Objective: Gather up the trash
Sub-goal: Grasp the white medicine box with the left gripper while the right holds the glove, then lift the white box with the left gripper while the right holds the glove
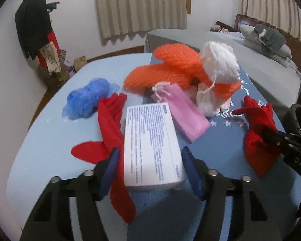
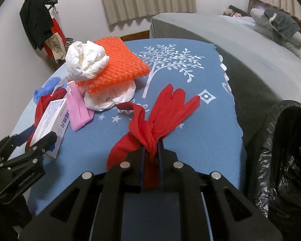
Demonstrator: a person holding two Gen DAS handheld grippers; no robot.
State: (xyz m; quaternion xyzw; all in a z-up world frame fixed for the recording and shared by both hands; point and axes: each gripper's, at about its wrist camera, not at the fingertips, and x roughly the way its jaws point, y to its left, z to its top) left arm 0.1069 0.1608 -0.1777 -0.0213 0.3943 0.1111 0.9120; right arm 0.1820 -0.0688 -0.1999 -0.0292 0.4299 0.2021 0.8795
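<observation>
Nearest the lens, the left gripper straddles the white printed box, its blue pads beside the box's long sides with small gaps showing, so it looks poised to grip, not yet clamped. The right gripper is pinched tight on a red glove, probably bound for the black-lined bin beside the table. Farther back lie the pink pouch, blue plastic wad, orange bubble wrap and crumpled white bags.
</observation>
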